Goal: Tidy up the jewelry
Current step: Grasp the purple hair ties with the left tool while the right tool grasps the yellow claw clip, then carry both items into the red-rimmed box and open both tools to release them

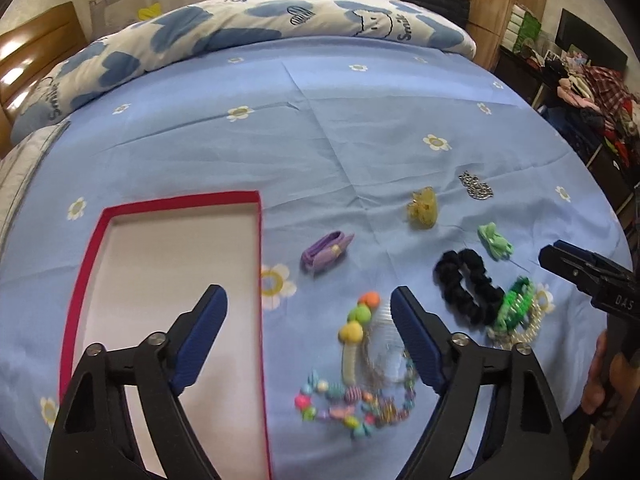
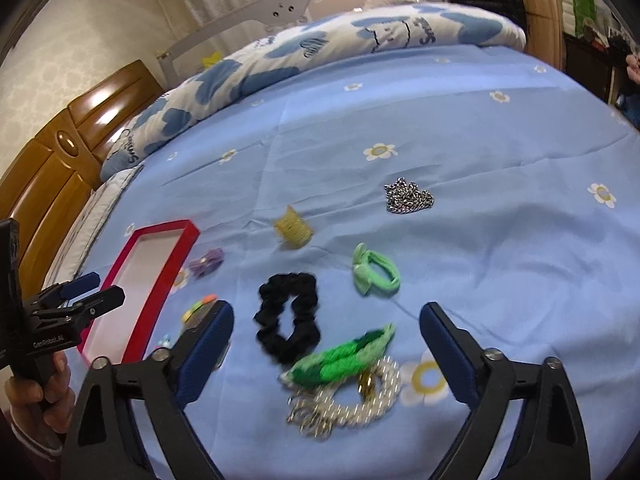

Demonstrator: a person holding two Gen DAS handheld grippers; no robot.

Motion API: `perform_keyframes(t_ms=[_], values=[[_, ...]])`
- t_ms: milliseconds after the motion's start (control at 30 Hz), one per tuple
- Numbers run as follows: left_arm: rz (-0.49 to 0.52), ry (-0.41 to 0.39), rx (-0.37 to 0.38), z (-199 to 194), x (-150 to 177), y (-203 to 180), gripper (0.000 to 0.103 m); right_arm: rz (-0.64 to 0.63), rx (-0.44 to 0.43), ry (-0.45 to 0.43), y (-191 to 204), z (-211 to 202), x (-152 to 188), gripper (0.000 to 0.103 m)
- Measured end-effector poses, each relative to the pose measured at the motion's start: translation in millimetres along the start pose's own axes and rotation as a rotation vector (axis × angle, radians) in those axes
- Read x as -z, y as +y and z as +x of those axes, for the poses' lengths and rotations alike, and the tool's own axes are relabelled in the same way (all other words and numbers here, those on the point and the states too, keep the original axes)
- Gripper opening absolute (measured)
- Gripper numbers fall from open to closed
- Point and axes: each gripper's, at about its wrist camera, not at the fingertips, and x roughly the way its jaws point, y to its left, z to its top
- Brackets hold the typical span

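Note:
A shallow red box [image 1: 256,240] with a pale floor lies on the blue bedsheet, left of scattered jewelry. My left gripper [image 1: 308,300] is open above the box's right wall, with a pom-pom hair clip [image 1: 354,326] and a colourful bead bracelet [image 1: 340,404] between its fingers, untouched. My right gripper [image 2: 326,316] is open over a black scrunchie [image 2: 288,316], a bright green hair tie [image 2: 344,360] and a pearl bracelet [image 2: 360,404], gripping nothing. Farther off lie a light green bow tie [image 2: 374,270], a yellow claw clip [image 2: 294,230], a silver chain [image 2: 408,196] and a purple hair tie [image 1: 326,254].
A blue-and-white quilt [image 1: 260,20] is rolled along the far side of the bed. A wooden headboard [image 2: 52,176] stands at the left. Cluttered shelves with clothes [image 1: 592,100] stand beyond the bed's right edge. Bare sheet [image 1: 320,120] stretches past the jewelry.

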Motion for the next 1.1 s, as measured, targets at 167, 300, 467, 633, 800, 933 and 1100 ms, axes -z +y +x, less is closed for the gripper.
perform_keyframes(t_ms=[167, 300, 467, 633, 800, 933, 1100], values=[[0.038, 0.047, 0.018, 32, -12, -9, 0.074, -0.011, -0.044, 0.035, 5, 31, -21, 0.079], [0.065, 0.097, 0.025, 58, -18, -13, 0.062, -0.047, -0.083, 0.075, 18, 61, -36, 0.074], [0.076, 0.138, 0.030, 83, -25, -16, 0.054, -0.080, -0.104, 0.128, 27, 92, -45, 0.069], [0.084, 0.176, 0.040, 102, -29, -16, 0.041, -0.108, -0.114, 0.154, 33, 112, -51, 0.068], [0.095, 0.190, 0.047, 111, -27, -16, 0.022, -0.127, -0.092, 0.189, 34, 132, -53, 0.053], [0.081, 0.180, 0.073, 108, -29, -12, 0.012, -0.121, -0.076, 0.201, 28, 138, -54, 0.032], [0.047, 0.155, 0.117, 93, -31, -6, 0.011, -0.119, -0.073, 0.172, 26, 129, -54, 0.027]])
